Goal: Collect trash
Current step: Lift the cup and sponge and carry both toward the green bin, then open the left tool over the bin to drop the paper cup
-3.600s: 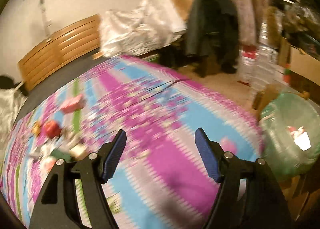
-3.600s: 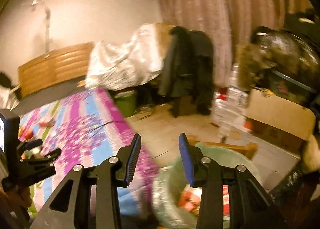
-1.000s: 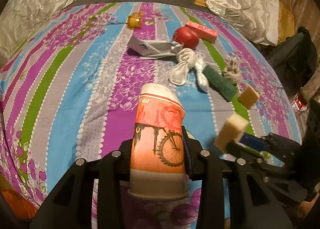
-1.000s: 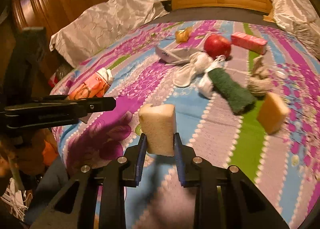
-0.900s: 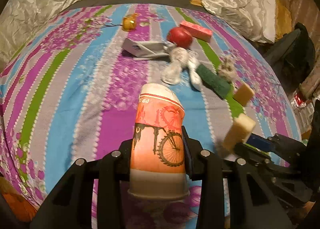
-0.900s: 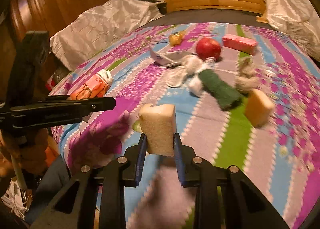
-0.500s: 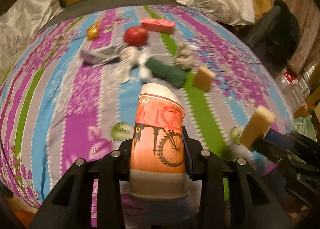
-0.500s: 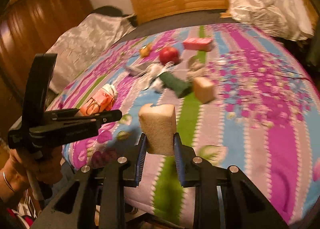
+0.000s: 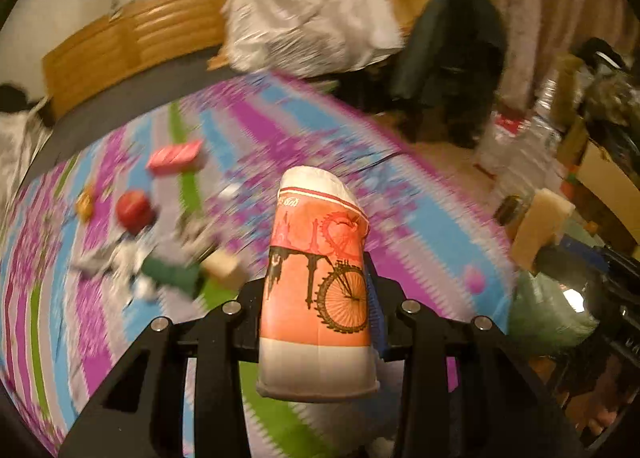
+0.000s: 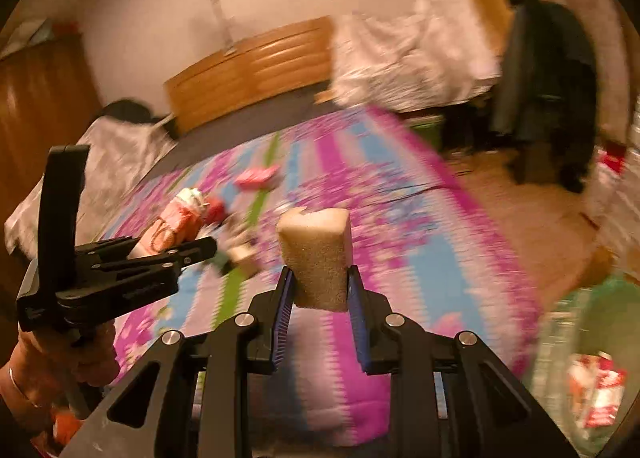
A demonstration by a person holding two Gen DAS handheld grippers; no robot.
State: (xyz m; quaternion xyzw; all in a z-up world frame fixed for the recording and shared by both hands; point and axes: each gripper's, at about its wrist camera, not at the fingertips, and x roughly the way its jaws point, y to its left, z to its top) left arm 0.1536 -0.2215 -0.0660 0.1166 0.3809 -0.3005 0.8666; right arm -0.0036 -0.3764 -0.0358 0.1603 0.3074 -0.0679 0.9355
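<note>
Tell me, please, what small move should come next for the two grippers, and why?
Probably carry both on to the green bin and stop above its opening. The left gripper is shut on the paper cup, the right gripper on the sponge, so both are loaded. The bin, with trash already inside, sits at the lower right beside the bed, not yet under either gripper.

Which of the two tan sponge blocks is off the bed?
The tan sponge block clamped upright in the right tongs. The other tan sponge block lies on the striped bedspread beside the dark green scouring pad.
</note>
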